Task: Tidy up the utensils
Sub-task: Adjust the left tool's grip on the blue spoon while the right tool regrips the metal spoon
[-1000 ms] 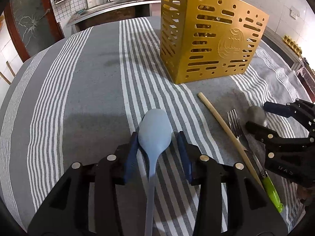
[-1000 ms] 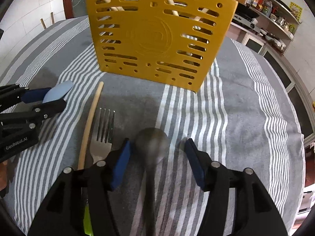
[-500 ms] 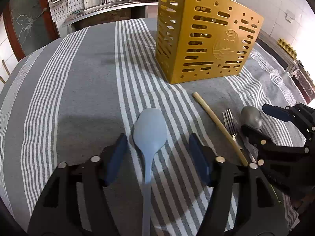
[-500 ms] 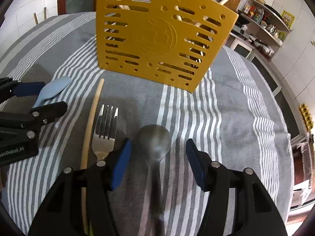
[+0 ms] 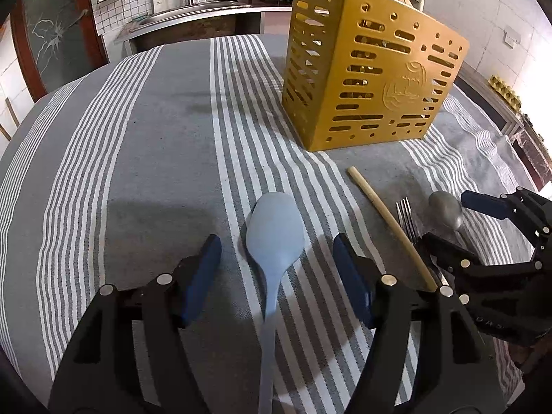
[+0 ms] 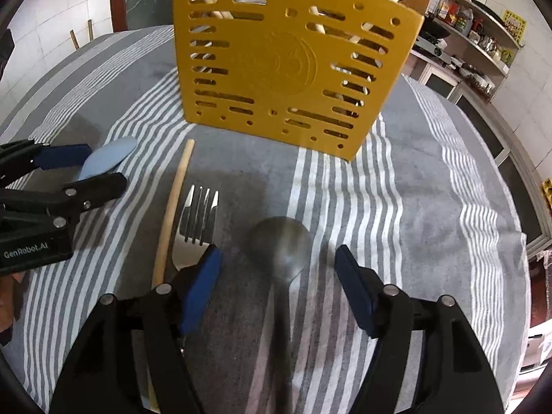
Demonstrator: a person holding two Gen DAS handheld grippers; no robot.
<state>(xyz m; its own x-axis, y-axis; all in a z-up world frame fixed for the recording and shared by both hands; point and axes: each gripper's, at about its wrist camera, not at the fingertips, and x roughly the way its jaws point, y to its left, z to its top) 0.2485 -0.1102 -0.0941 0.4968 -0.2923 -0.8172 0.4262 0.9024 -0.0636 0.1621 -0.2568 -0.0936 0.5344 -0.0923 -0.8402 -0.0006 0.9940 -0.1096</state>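
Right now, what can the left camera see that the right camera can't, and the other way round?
Only the left view shows the sink counter behind the table and the blue spoon's whole length.

Only the right view shows the shelf of jars and the fork's tines clearly.

Both show the yellow holder, blue spoon, chopstick, fork, metal spoon and striped cloth. The left gripper is open; the right gripper is opening, touching nothing.

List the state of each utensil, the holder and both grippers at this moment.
Blue spoon: flat on the cloth, ungripped.
Metal spoon: flat on the cloth, ungripped.
Fork: flat on the cloth.
Chopstick: flat on the cloth beside the fork.
Yellow holder: upright, sticks inside.
Left gripper: open around the blue spoon.
Right gripper: jaws opening, metal spoon between them.
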